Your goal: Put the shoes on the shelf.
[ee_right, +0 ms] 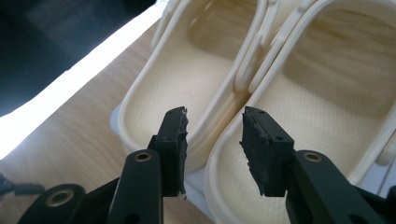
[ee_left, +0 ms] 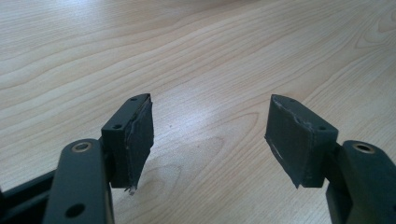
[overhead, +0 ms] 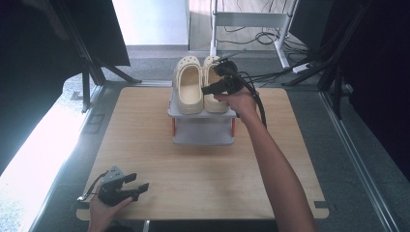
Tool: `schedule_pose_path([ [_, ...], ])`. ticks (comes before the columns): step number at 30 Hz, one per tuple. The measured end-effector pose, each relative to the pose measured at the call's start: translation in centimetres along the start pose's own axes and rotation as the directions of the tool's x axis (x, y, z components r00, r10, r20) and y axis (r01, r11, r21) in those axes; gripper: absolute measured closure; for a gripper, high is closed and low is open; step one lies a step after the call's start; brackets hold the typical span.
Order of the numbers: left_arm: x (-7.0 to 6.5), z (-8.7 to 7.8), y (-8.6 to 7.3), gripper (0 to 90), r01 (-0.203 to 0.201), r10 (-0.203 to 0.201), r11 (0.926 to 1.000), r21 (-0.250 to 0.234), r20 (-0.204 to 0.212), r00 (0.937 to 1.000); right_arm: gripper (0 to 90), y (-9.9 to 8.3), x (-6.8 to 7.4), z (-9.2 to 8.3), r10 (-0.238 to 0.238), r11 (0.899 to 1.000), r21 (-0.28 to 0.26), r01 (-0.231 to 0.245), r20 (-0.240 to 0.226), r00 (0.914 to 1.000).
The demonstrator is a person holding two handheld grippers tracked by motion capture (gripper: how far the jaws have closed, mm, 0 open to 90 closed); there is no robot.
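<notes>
The right arm stretches forward across the tabletop, its hand gripping the right tool over the inner edge of the right clog. In the right gripper view that tool hangs above the two heels, its jaws parted and pressing on nothing, with the touching rims of the left clog and right clog just beyond the gap; whether a pad brushes a rim cannot be told. The left hand rests at the near left corner of the tabletop, holding the left tool low and level. In the left gripper view its jaws stand wide apart, released, over bare wood. The clogs are cream, smooth moulded foam with a finely dimpled footbed, rounded toes with vent holes and a heel strap. They sit side by side, toes pointing away, on the top shelf of a small grey rack with orange posts, at the far middle of the tabletop. The tabletop is pale wood with a wavy grain. The tool pads are black, matte and frayed at the edges.
</notes>
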State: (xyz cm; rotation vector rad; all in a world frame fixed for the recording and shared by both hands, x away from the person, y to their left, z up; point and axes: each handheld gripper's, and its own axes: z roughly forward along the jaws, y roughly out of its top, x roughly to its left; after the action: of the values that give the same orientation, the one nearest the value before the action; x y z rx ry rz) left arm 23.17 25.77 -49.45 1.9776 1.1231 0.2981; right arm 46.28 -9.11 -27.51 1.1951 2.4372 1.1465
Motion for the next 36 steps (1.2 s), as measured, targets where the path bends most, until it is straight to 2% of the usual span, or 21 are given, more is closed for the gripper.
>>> schedule_pose_path([
  [5, -0.2, 0.2, 0.1, 33.0, -0.005, 0.005, 1.0, -0.007, 0.0, 1.0, 60.8, -2.6, 0.1, -0.9, -0.062, 0.997, -0.042, 0.059, -0.071, 0.9955],
  [10, -0.5, 0.4, 0.2, 33.0, -0.009, 0.01, 0.9999, -0.005, 0.001, 1.0, 60.8, -5.1, 0.3, -1.6, -0.094, 0.994, -0.062, 0.087, -0.118, 0.9885],
  [16, -1.0, 0.9, 0.3, 33.0, -0.036, 0.036, 0.9994, 0.004, 0.011, 0.9993, 60.5, -8.2, 1.1, -1.8, -0.158, 0.986, -0.075, 0.147, -0.167, 0.9733],
  [23, -1.2, 1.1, 0.4, 33.0, -0.042, 0.042, 0.9991, 0.006, 0.013, 0.999, 59.8, -11.7, 0.9, -1.4, -0.154, 0.987, -0.08, 0.14, -0.205, 0.9666],
  [32, -1.5, 1.6, 0.5, 33.1, -0.048, 0.048, 0.9987, 0.015, 0.014, 0.9987, 59.5, -15.8, -0.6, -0.5, -0.114, 0.991, -0.093, 0.096, -0.211, 0.9708],
  [36, -1.5, 1.6, 0.5, 33.2, -0.046, 0.046, 0.9988, 0.016, 0.014, 0.9989, 59.2, -16.7, -1.1, -0.2, -0.1, 0.993, -0.084, 0.084, -0.209, 0.9728],
])
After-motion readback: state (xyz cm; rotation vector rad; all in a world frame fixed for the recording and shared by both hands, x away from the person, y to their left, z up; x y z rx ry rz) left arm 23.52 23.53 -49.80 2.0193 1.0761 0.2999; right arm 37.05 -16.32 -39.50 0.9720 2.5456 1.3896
